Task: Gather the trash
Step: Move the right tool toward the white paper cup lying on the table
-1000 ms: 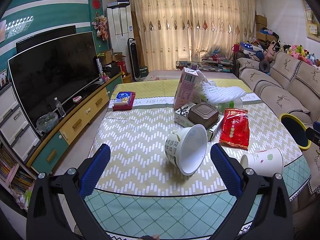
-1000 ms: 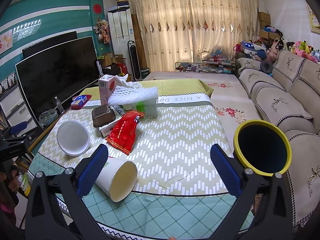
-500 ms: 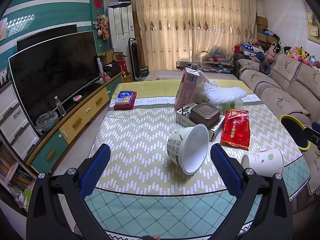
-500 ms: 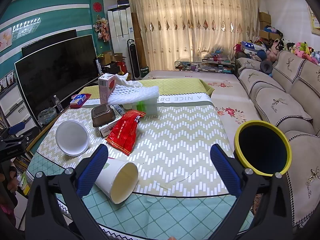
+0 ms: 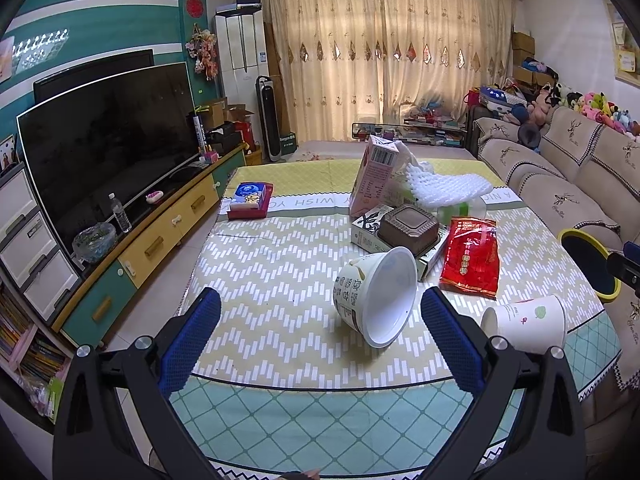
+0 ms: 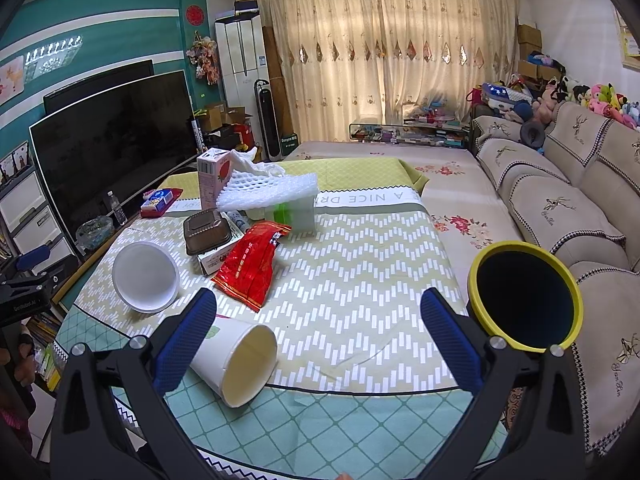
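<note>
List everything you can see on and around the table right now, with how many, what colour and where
instant noodle bowl: 1, white, on its side near the table's front
paper cup: 1, white, on its side at the front edge
snack packet: 1, red, flat beside the flat box
plastic tray: 1, brown, on the flat box
flat box: 1, white and green, mid-table
milk carton: 1, pink, upright at the back
foam net: 1, white, draped over the back pile
tissue pack: 1, blue and red, far left of table
trash bin: 1, yellow rim, dark inside, by the sofa
television: 1, black, left wall
left gripper: 1, blue pads, open
right gripper: 1, blue pads, open
</note>
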### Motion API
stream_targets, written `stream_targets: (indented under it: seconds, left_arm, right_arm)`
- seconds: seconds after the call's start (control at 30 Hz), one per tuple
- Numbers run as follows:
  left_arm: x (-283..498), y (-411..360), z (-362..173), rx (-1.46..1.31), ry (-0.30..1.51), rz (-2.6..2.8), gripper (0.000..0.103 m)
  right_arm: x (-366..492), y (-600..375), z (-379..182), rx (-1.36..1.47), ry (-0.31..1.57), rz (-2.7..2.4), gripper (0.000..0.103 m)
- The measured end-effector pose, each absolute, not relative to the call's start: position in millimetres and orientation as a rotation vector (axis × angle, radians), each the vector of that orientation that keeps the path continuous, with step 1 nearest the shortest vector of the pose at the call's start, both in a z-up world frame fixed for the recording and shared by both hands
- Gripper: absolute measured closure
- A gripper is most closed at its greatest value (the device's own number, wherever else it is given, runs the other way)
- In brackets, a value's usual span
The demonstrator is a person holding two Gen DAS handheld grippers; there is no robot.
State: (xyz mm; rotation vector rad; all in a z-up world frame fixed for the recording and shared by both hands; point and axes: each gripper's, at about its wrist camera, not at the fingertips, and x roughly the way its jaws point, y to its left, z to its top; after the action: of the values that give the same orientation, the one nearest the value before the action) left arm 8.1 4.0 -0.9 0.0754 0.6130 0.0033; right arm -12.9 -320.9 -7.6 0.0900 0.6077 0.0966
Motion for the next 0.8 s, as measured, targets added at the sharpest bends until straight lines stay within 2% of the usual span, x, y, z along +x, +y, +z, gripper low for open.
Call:
stream_targets:
  seconds: [0.8]
  left_arm:
    - [6.4, 3.9, 0.4, 0.076, 0.614, 0.003, 0.005]
  right_arm:
    - [-12.4, -318.1, -4.7, 0.089, 0.611, 0.099, 0.006]
